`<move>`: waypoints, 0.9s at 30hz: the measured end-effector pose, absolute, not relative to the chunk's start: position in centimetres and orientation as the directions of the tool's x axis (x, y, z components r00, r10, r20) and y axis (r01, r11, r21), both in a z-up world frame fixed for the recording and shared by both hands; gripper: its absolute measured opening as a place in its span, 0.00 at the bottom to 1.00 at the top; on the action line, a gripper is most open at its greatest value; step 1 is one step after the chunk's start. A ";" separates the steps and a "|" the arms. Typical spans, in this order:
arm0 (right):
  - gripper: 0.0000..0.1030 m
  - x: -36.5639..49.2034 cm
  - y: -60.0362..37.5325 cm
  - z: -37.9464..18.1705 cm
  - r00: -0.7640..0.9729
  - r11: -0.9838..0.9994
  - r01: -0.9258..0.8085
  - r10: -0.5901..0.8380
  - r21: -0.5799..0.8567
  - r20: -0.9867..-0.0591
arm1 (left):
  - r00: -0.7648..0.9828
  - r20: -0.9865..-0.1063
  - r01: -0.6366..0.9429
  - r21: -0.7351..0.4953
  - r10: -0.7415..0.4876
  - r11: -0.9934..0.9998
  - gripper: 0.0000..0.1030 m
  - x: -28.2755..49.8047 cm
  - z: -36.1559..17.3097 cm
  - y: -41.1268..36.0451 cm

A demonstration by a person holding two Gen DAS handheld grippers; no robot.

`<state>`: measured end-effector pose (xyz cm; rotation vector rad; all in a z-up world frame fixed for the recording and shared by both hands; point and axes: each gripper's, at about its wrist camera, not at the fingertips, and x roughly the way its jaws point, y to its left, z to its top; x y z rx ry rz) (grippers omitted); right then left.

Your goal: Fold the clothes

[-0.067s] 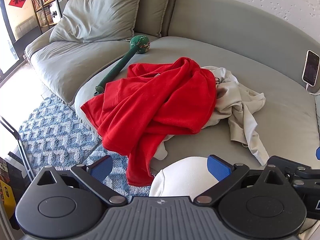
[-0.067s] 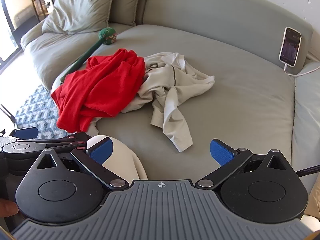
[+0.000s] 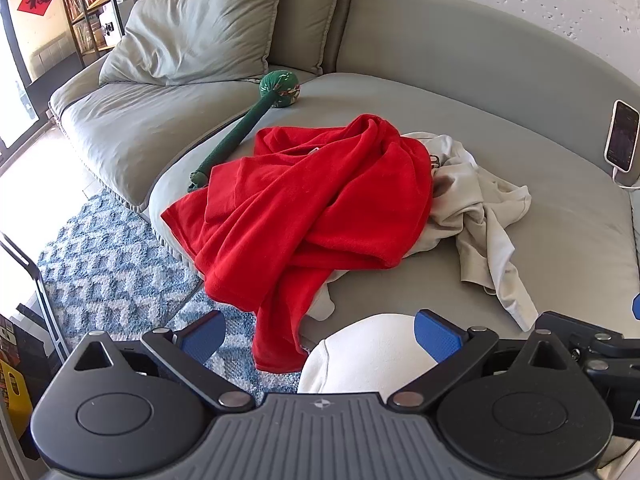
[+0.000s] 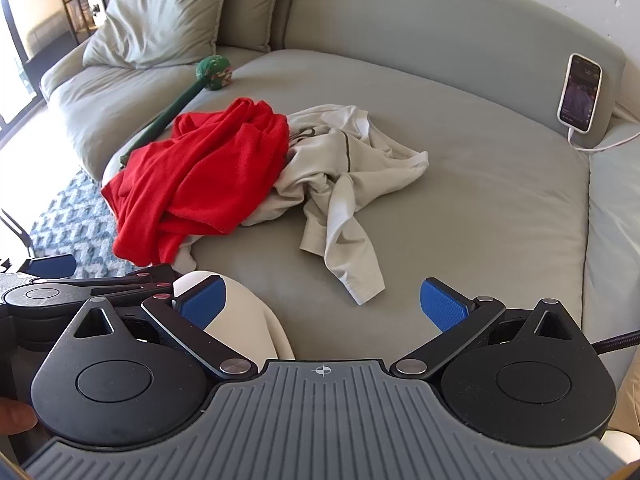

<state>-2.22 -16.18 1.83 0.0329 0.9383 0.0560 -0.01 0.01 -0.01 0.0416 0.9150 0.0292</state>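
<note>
A crumpled red garment lies on the grey sofa seat, partly over a crumpled beige garment. One red end hangs over the seat's front edge. Both also show in the right wrist view: the red garment on the left, the beige garment beside it. My left gripper is open and empty, held in front of the seat's edge. My right gripper is open and empty, to the right of the left one. A white rounded thing sits just in front of the grippers.
A green padded stick with a ball head lies behind the red garment. A phone on a cable leans against the backrest at right. Grey cushions stand at the back left. A blue patterned rug covers the floor.
</note>
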 end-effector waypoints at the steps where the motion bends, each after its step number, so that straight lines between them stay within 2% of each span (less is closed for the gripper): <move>1: 1.00 -2.2 -16.2 1.8 0.590 0.998 -0.034 0.063 0.053 -0.805 | 0.609 -0.792 -0.007 0.049 0.043 0.999 0.98 0.0 0.0 0.0; 27: 1.00 -2.1 -16.4 1.5 0.584 0.998 -0.030 0.065 0.058 -0.809 | 0.607 -0.793 -0.007 0.057 0.050 0.998 0.98 0.0 -0.2 -0.3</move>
